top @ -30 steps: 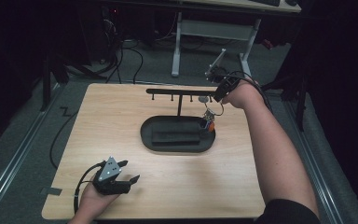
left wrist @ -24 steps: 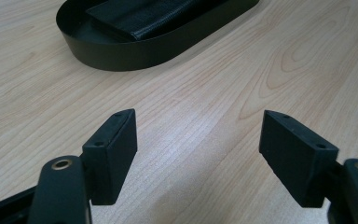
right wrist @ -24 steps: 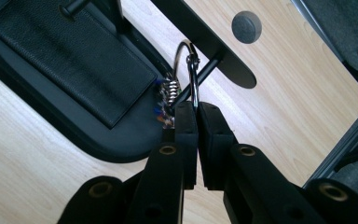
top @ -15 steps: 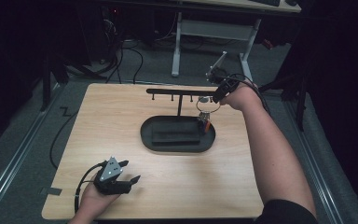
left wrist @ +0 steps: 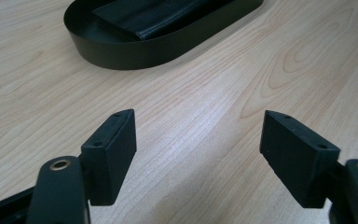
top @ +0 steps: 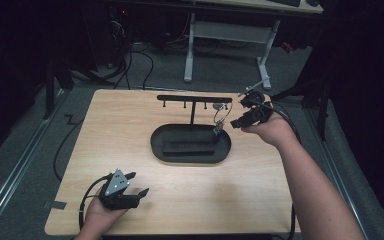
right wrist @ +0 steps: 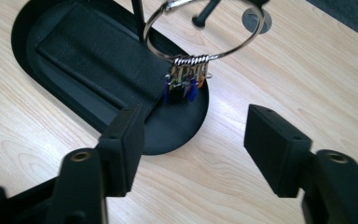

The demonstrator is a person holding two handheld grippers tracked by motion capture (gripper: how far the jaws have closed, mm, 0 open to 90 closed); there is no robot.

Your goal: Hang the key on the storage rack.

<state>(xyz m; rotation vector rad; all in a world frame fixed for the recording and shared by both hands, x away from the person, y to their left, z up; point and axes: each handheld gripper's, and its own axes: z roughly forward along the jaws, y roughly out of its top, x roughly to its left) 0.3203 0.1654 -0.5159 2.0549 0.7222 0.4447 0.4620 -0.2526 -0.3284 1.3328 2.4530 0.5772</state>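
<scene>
Your right gripper (top: 236, 122) has just been opening, jaws now apart w/ nothing between them. The key ring (right wrist: 204, 35) hangs from the stand's hook bar (top: 195, 98), near the table's far edge, keys (right wrist: 185, 81) over the right end of the black tray (top: 156, 145). Pull back slowly, don't knock the ring. Left gripper (top: 136, 192) rests at the near-left corner, jaws apart & empty.

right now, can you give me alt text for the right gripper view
A key ring with small keys hangs from a black rack above an oval black tray on a wooden table. The right gripper has just opened, nothing between its jaws.
</scene>
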